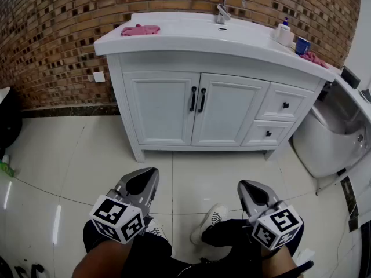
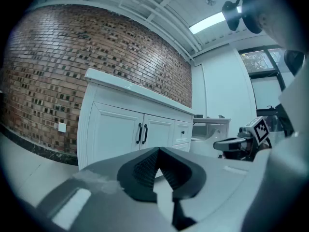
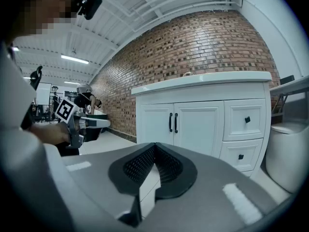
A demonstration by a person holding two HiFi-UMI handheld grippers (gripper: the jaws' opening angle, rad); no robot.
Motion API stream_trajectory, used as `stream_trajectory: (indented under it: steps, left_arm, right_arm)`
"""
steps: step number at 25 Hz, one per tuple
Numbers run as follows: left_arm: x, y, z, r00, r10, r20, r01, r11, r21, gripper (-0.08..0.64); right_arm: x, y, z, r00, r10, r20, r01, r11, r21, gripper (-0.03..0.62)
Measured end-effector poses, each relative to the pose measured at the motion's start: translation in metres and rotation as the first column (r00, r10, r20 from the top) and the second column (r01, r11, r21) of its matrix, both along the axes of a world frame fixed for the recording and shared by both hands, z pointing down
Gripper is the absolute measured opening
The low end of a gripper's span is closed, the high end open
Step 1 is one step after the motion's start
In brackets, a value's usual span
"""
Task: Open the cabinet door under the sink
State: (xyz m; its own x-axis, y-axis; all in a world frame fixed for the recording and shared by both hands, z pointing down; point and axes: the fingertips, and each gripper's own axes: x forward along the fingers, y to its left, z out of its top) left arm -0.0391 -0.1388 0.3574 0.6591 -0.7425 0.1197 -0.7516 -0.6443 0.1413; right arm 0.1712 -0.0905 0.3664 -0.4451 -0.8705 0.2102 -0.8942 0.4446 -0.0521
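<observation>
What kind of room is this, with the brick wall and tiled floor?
Most likely a bathroom: a white sink cabinet with a faucet stands against the brick wall, and what looks like a toilet sits beside it.

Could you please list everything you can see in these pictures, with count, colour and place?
cabinet: one, white, against the wall, both doors shut
handles: two, black, where the doors meet
drawers: two, white, black knobs, right of the doors
sink: one, white, on the cabinet
faucet: one, silver, at the sink's back
cloths: two, pink, one at each end of the sink top
cup: one, blue, right end
bottle: one, white, left of the cup
toilet: one, white, right of the cabinet
socket: one, white, on the wall at left
wall: brown brick
shoes: two, white, on the floor
left gripper: grey, shut, empty
right gripper: grey, shut, empty
</observation>
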Motion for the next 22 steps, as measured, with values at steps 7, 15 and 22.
stream_trajectory:
  steps: [7,15,22]
  left_arm:
    - [0.01,-0.003,0.0,1.0,0.026,-0.001,-0.026,1.0,0.006,0.003]
    - [0.037,-0.02,-0.013,0.999,0.053,-0.006,-0.053,0.998,0.035,0.003]
    - [0.042,-0.068,-0.011,1.0,0.017,-0.003,-0.017,1.0,0.016,0.003]
  right_arm:
    - [-0.007,-0.009,-0.006,0.999,-0.032,0.003,0.031,0.999,0.033,0.008]
    - [-0.003,-0.04,-0.019,1.0,-0.031,0.002,0.031,0.998,0.056,0.008]
    - [0.012,-0.081,-0.015,1.0,-0.019,0.009,0.019,1.0,0.018,0.008]
